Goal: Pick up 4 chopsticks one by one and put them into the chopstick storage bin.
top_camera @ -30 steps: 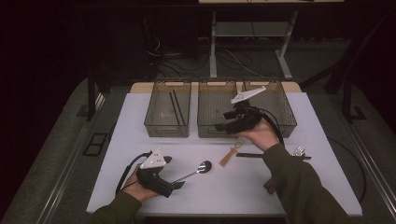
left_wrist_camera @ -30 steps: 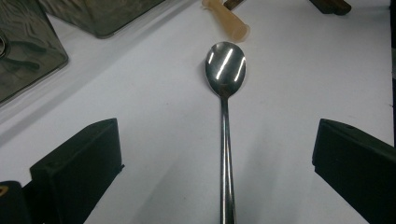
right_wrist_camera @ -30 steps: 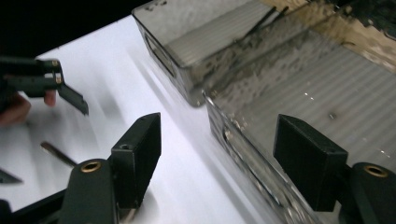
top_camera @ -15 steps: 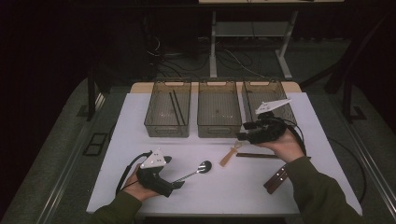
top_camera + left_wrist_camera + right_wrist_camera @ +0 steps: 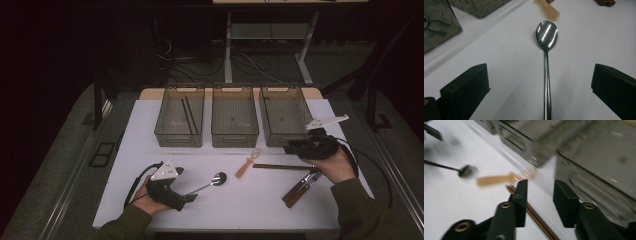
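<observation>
Two grippers at work, sorting cutlery. Left gripper [image 5: 541, 100] gaping wide, astride the spoon [image 5: 546, 35] handle, bowl just ahead. Right gripper [image 5: 537, 195] narrowing but empty, poised above the chopsticks [image 5: 285, 166], trays [image 5: 285, 142] just beyond. Next, probably: lower, centre on chopsticks, pinch, lift.

Spoon [image 5: 546, 40] handle runs off the bottom edge — right gripper view blurred.
</observation>
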{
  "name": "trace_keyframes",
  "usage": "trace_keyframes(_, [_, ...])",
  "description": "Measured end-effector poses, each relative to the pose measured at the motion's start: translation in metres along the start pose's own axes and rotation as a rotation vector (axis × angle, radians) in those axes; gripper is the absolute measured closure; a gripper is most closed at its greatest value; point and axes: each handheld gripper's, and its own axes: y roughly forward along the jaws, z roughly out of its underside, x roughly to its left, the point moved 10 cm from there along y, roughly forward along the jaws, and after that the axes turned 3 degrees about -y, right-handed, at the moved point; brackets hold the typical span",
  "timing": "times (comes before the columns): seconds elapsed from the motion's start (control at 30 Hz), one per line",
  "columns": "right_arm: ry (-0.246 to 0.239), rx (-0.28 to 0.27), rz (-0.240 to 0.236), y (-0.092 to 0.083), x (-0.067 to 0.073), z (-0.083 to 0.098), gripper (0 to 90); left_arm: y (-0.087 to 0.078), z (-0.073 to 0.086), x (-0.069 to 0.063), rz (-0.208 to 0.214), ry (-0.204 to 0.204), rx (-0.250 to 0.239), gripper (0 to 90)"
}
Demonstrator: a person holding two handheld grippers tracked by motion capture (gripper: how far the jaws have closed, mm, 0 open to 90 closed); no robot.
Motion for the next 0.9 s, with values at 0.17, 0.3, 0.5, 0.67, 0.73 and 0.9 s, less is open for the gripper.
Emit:
trace_keyframes(0.17, [0.05,0.045,0.073,-0.008,-0.027,0.029,76.3,-0.001,0.0,0.0,0.001,0.005,-0.002,0.3])
trace_keyframes(0.3, [0.096,0.063,0.125,-0.016,-0.047,0.048,82.7,-0.001,-0.001,0.0,0.001,0.007,-0.003,0.3])
trace_keyframes(0.5, [0.117,0.115,0.165,-0.015,-0.063,0.074,89.3,0.0,-0.001,0.0,0.003,0.01,0.0,0.3])
trace_keyframes(0.67, [0.104,0.189,0.179,-0.003,-0.069,0.088,89.3,-0.001,-0.002,0.0,0.005,0.011,-0.005,0.3])
trace_keyframes(0.73, [0.098,0.212,0.189,-0.001,-0.069,0.092,89.3,-0.002,-0.003,0.0,0.005,0.016,-0.004,0.3])
trace_keyframes(0.9, [0.093,0.223,0.191,0.001,-0.069,0.093,89.3,-0.001,-0.002,0.0,0.006,0.015,-0.004,0.3])
